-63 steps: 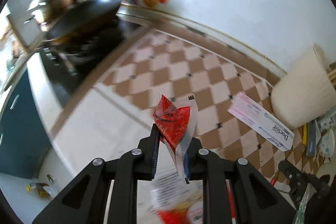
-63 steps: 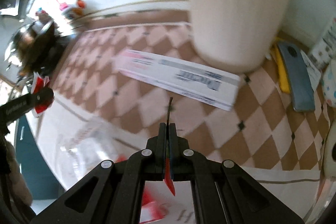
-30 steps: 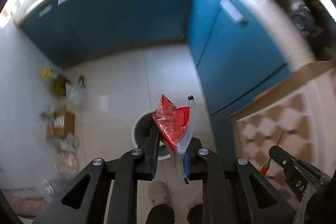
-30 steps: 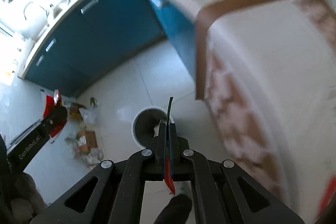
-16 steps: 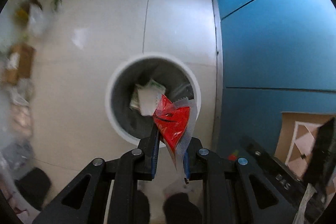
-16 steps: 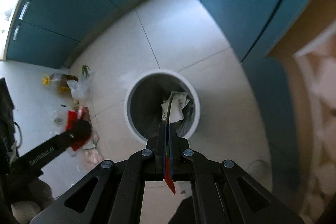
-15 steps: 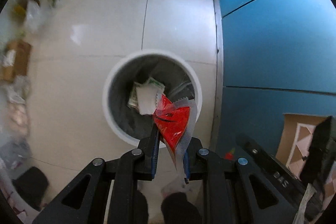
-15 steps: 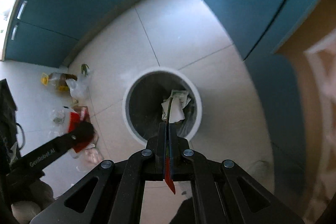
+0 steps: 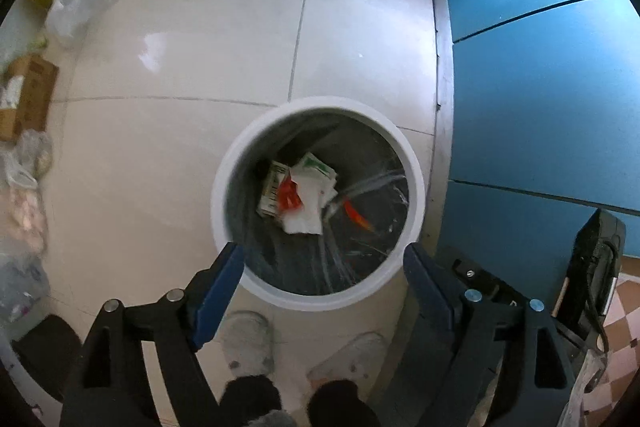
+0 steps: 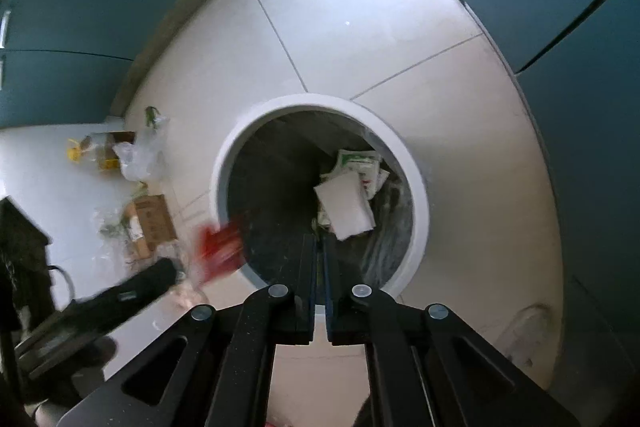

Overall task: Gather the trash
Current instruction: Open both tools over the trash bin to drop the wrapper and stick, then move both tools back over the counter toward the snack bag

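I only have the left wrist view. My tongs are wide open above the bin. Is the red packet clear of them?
Observer: Yes. In the right wrist view the red packet is a blur in mid-air just off the tip of the left tongs. It overlaps the near-left rim of the bin.
Operator: What are the right tongs doing? I can't see their jaws.
Observer: The right tongs are opening, with only a thin slit between the jaws so far, and nothing shows between them.
Operator: Are they over the bin?
Observer: Yes. Their tips sit in front of the bin's mouth, just beside the white paper inside.
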`<act>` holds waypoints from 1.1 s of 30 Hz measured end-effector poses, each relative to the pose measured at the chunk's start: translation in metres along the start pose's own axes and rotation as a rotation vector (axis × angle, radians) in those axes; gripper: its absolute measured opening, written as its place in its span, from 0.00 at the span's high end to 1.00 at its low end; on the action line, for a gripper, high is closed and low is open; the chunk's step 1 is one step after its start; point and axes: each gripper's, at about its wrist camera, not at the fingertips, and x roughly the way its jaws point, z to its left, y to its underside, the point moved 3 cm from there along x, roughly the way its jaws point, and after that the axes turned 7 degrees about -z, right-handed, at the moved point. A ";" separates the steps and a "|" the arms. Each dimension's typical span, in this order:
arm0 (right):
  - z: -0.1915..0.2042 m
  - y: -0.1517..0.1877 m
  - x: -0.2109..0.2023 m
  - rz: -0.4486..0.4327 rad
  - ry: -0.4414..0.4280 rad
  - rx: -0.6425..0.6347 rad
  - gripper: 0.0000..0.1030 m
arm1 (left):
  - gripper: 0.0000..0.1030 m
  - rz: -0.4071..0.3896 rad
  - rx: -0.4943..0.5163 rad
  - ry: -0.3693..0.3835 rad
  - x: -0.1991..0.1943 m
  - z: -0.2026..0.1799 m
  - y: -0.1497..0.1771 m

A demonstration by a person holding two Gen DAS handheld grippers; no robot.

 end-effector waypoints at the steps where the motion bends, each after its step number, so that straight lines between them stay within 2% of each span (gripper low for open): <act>1: 0.001 0.000 -0.001 -0.002 0.027 -0.013 0.81 | 0.02 -0.010 0.013 -0.019 -0.005 0.001 0.000; 2: 0.001 -0.001 -0.006 -0.008 0.043 -0.020 0.75 | 0.00 -0.025 0.027 -0.040 -0.011 0.001 0.001; 3: 0.002 0.000 -0.010 -0.017 0.061 -0.027 0.62 | 0.00 -0.048 0.046 -0.075 -0.021 0.002 0.002; 4: 0.004 0.001 -0.015 -0.030 0.086 -0.041 0.54 | 0.00 -0.071 0.065 -0.110 -0.029 0.002 0.004; 5: 0.004 0.002 -0.023 -0.038 0.098 -0.051 0.50 | 0.00 -0.090 0.082 -0.139 -0.036 0.003 0.006; 6: 0.007 0.005 -0.030 -0.050 0.129 -0.070 0.40 | 0.00 -0.111 0.103 -0.172 -0.046 0.002 0.008; 7: 0.010 0.008 -0.039 -0.063 0.155 -0.092 0.25 | 0.00 -0.127 0.117 -0.200 -0.054 0.002 0.011; 9: 0.019 0.013 -0.053 -0.083 0.202 -0.131 0.07 | 0.00 -0.166 0.144 -0.255 -0.076 0.000 0.018; 10: 0.024 0.017 -0.065 -0.097 0.223 -0.154 0.02 | 0.00 -0.177 0.152 -0.272 -0.080 -0.001 0.021; 14: 0.041 0.033 -0.109 -0.128 0.263 -0.217 0.00 | 0.00 -0.192 0.156 -0.306 -0.125 -0.006 0.036; 21: 0.071 0.062 -0.219 -0.201 0.281 -0.291 0.00 | 0.00 -0.220 0.169 -0.314 -0.214 -0.031 0.068; 33: 0.116 0.123 -0.432 -0.304 0.211 -0.359 0.00 | 0.00 -0.314 0.202 -0.300 -0.374 -0.089 0.132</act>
